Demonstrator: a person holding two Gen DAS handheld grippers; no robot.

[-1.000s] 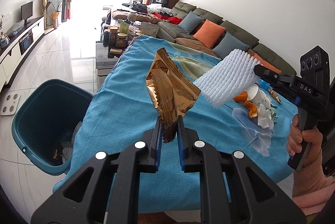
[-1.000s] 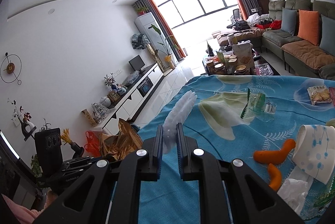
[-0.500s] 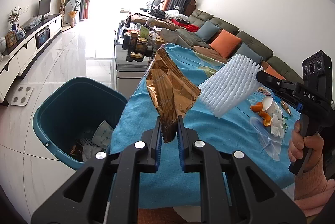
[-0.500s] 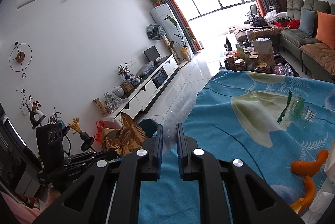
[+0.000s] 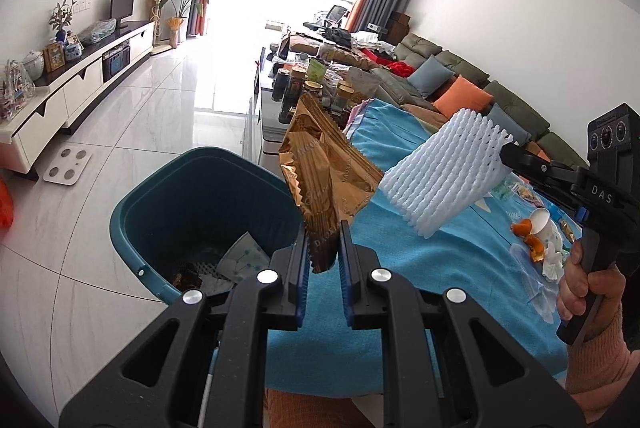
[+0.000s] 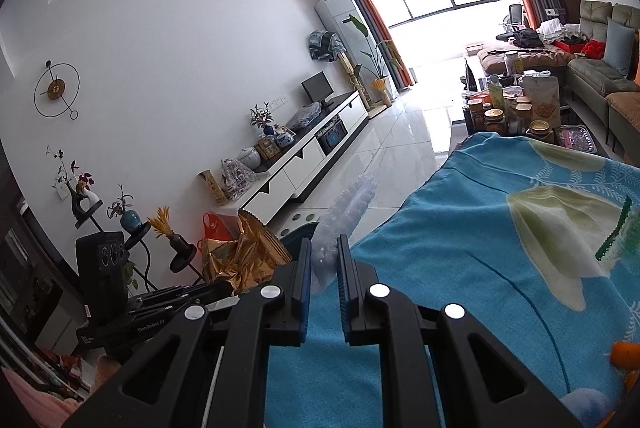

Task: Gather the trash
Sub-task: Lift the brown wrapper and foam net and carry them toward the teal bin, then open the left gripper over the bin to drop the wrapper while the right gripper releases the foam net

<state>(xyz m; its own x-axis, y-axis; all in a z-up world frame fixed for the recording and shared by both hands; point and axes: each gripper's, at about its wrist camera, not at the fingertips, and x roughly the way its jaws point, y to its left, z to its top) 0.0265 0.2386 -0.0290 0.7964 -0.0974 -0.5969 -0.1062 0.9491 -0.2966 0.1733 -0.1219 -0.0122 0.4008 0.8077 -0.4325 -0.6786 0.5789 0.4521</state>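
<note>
My left gripper (image 5: 322, 242) is shut on a crumpled gold foil wrapper (image 5: 326, 171), held in the air near the table's left edge, right of a teal trash bin (image 5: 200, 211) on the floor. My right gripper (image 6: 323, 260) is shut on a white foam fruit net (image 6: 346, 214); the net also shows in the left wrist view (image 5: 444, 175), above the blue tablecloth (image 5: 420, 248). The bin holds some paper and dark scraps. The gold wrapper also shows in the right wrist view (image 6: 240, 256), beside the left gripper's body.
Orange peels, a paper cup and tissue (image 5: 540, 240) lie on the cloth at right. A green-edged clear wrapper (image 6: 616, 232) lies on the table. A coffee table with jars (image 5: 308, 87) stands beyond, a sofa (image 5: 460, 87) at right, a TV cabinet (image 5: 72, 83) at left.
Both grippers have moved left with their loads, from over the table towards the bin. The bin is now nearer the middle of the left wrist view, just left of the wrapper.
</note>
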